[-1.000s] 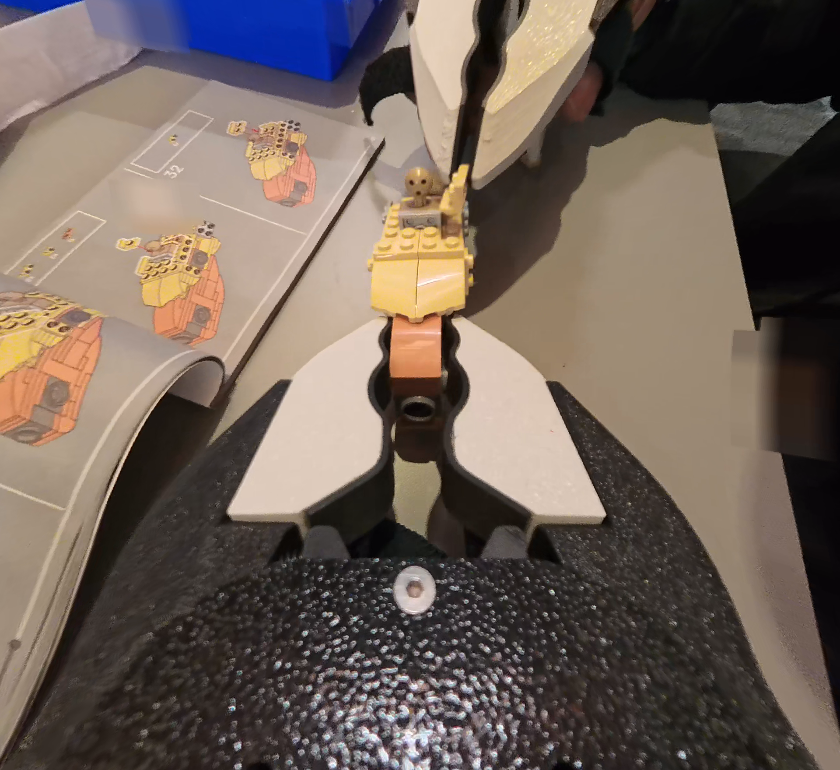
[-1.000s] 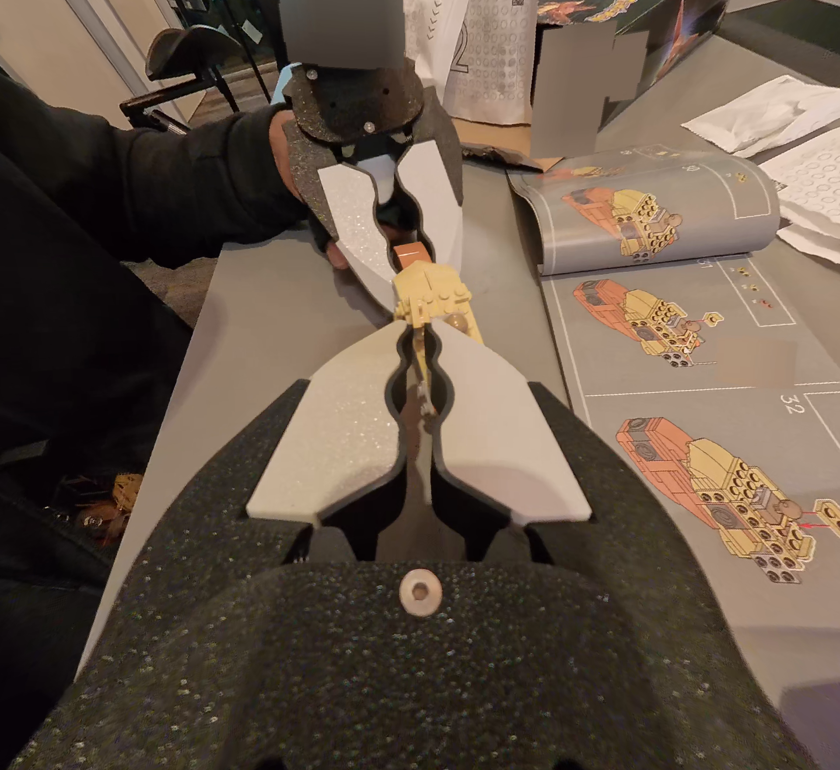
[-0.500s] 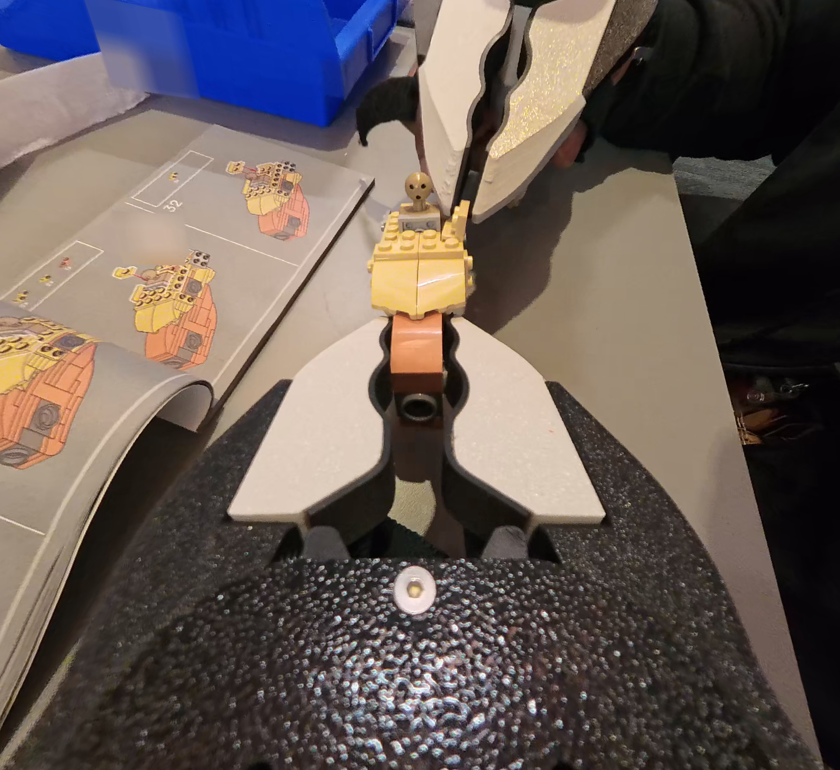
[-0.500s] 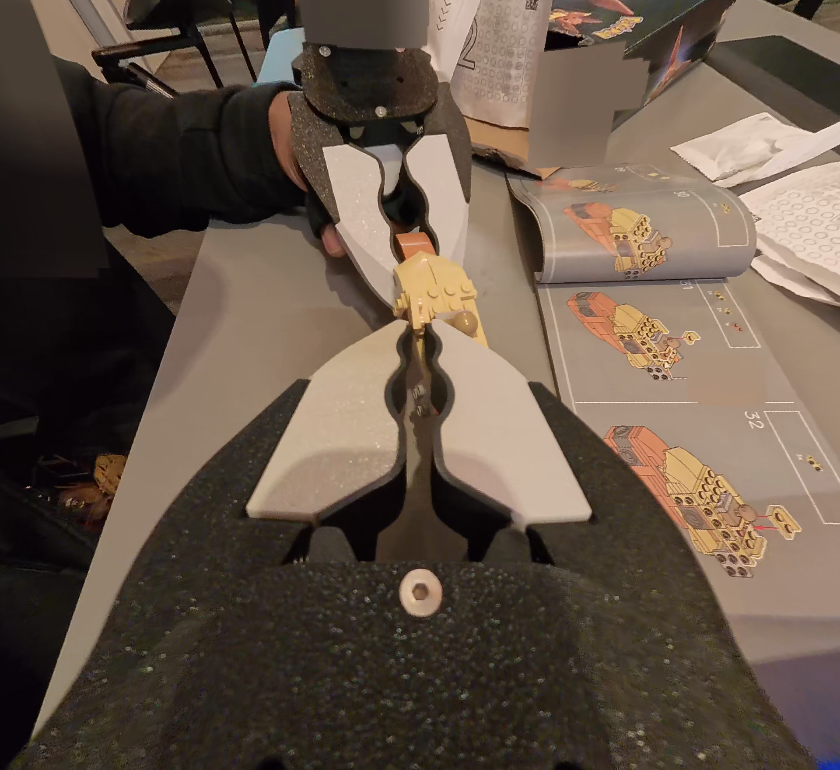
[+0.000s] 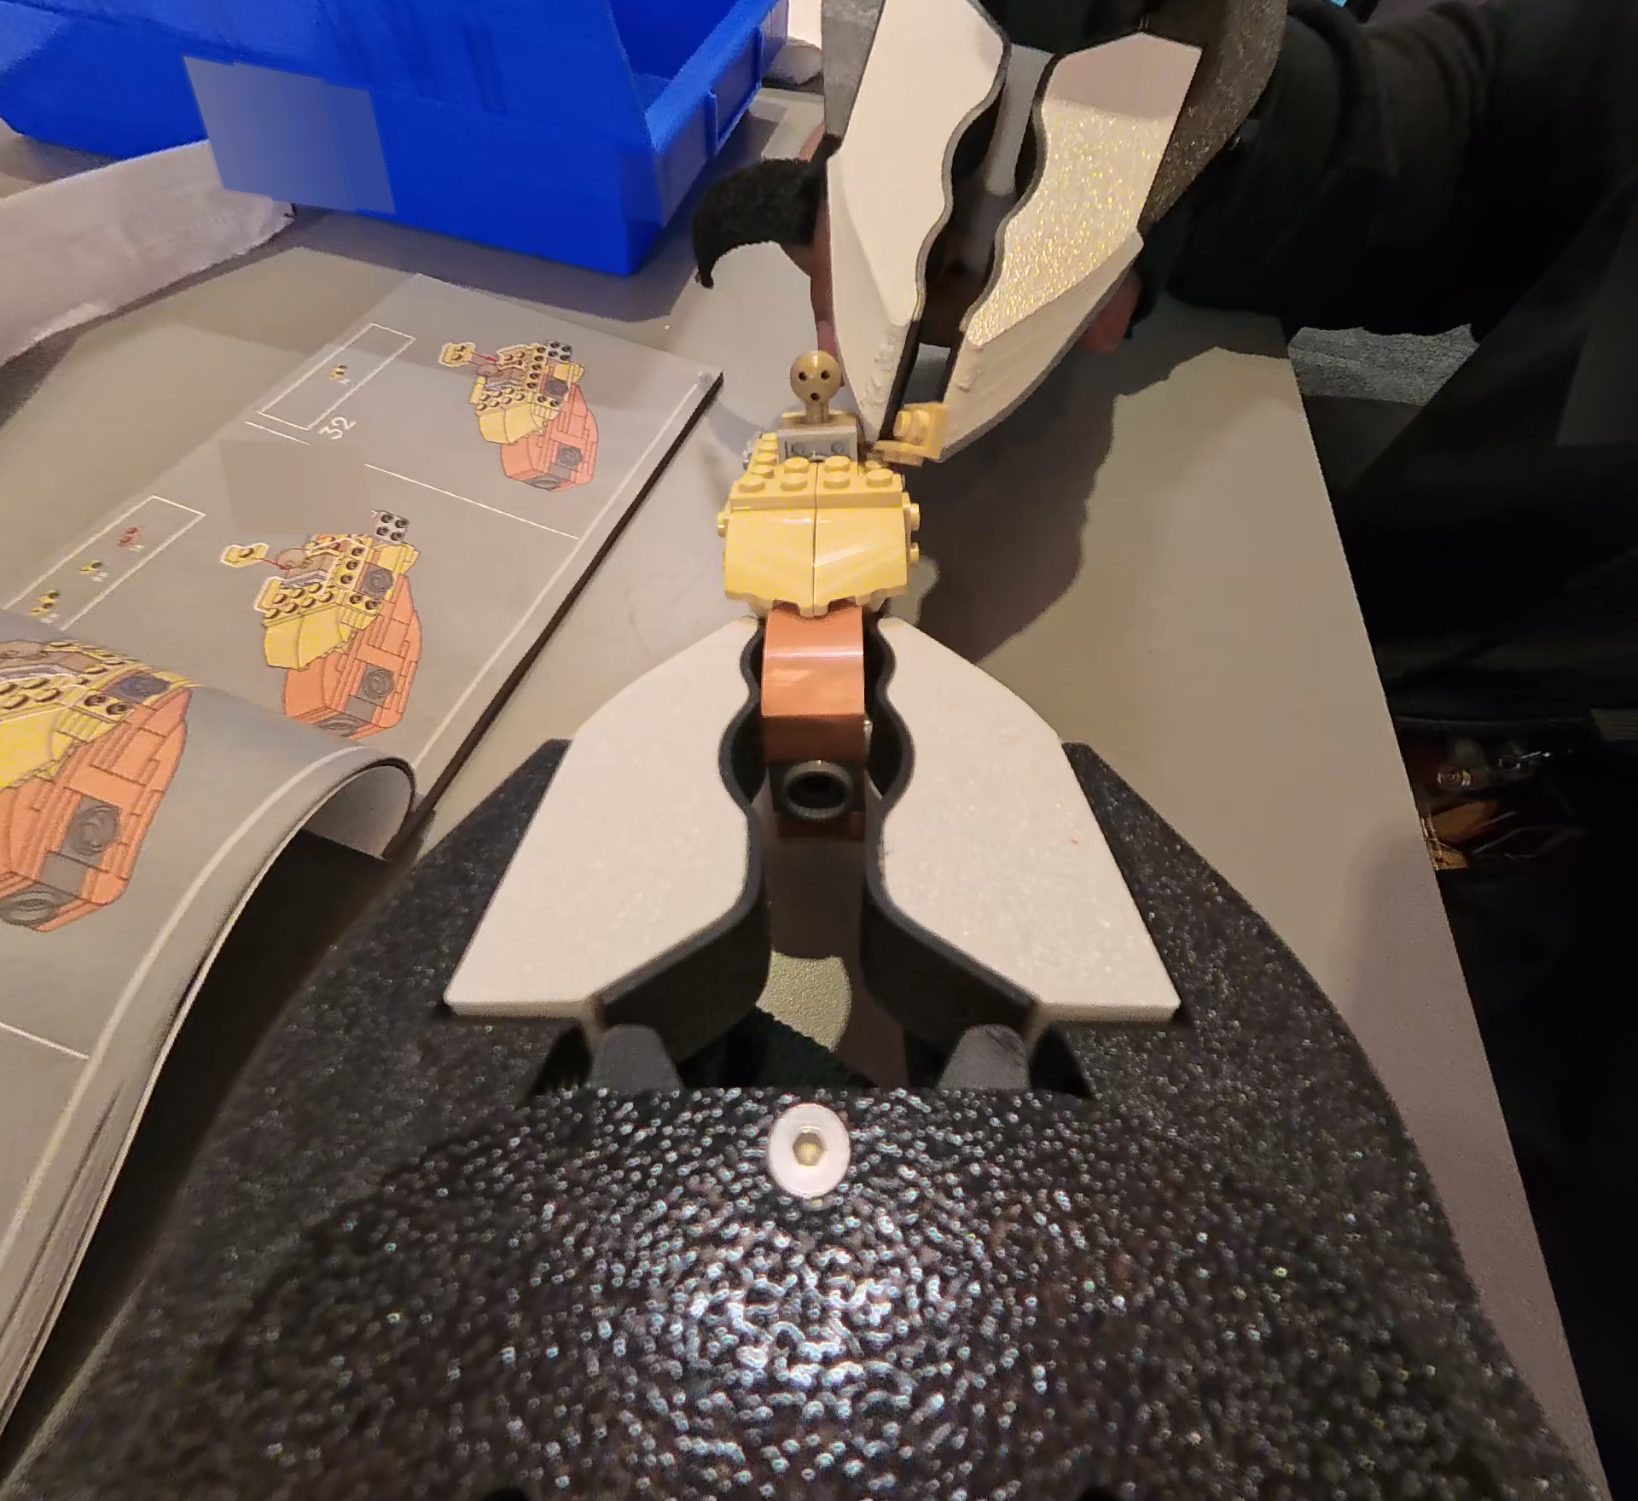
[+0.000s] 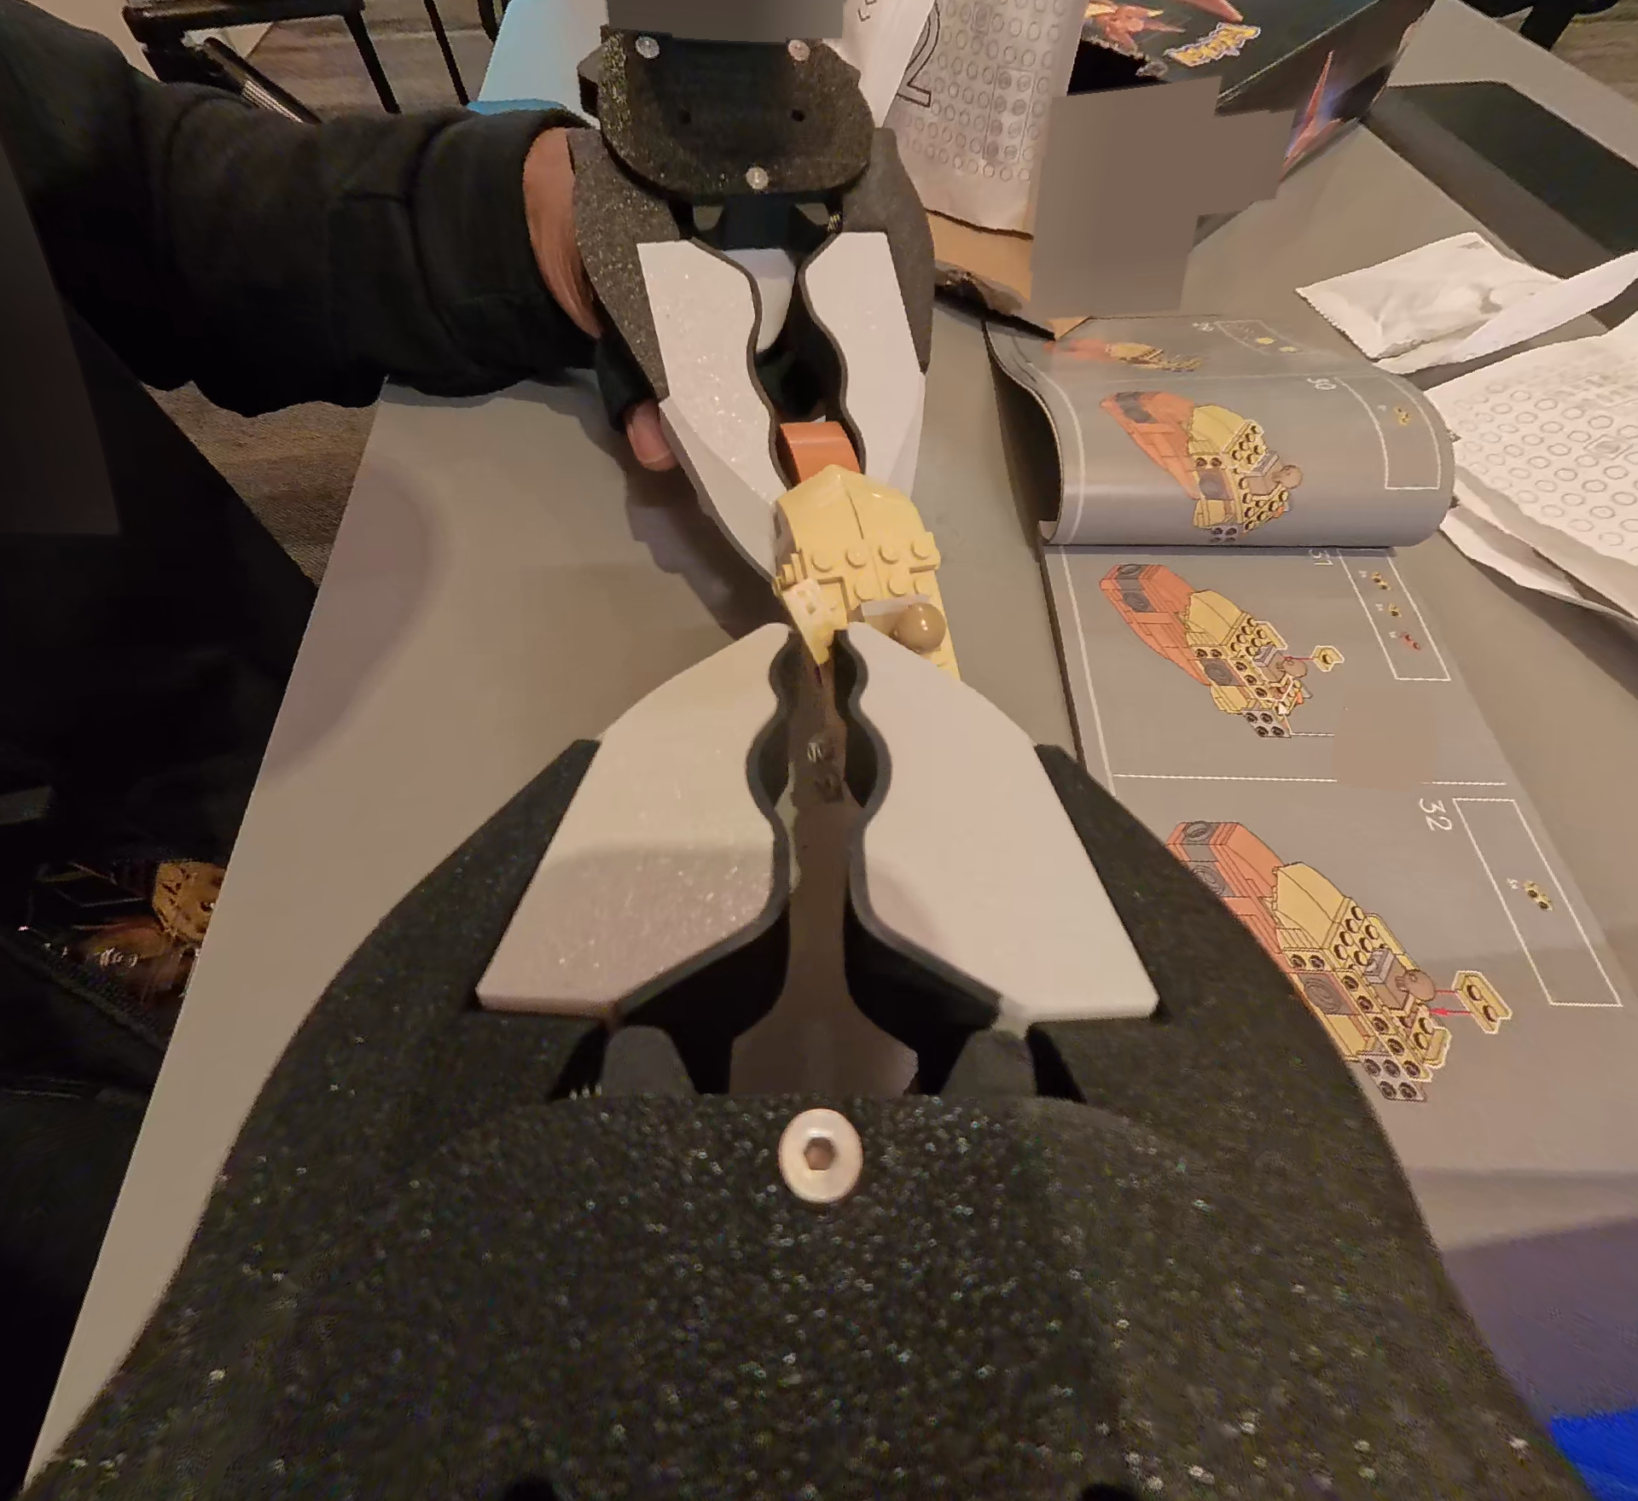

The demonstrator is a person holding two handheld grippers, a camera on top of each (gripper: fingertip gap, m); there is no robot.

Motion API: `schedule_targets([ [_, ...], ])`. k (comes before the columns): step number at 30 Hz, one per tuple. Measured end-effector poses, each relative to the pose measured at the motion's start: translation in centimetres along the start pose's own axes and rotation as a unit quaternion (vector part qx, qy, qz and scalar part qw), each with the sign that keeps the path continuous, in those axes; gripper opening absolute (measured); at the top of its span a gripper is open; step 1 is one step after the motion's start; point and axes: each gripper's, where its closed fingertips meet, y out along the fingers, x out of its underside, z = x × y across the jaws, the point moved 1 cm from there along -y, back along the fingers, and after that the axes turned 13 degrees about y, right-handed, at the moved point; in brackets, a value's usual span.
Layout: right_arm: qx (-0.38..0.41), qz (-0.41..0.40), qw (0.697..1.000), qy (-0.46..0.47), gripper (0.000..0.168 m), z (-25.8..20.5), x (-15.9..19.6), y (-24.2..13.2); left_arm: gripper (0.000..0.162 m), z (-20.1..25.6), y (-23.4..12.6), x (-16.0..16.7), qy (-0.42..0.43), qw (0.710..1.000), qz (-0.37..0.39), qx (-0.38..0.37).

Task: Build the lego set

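While the left gripper clamps the model, the right gripper apparently pinches a tan piece narrowly.

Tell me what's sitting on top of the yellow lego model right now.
On the yellow lego model, a grey brick carries a tan ball piece. Beside it the right gripper holds a small tan plate at the studs. The view does not show whether it is seated.

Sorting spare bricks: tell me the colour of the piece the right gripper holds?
Tan small piece; left wrist view.
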Motion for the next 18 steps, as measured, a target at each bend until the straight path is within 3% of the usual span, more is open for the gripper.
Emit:
schedule_targets([
  [18,0.058,-0.008,0.997,-0.050,0.008,-0.03,-0.06,0.16,0.019,-0.01,0.02,-0.07,0.000,1.000,0.003,-0.001],
])
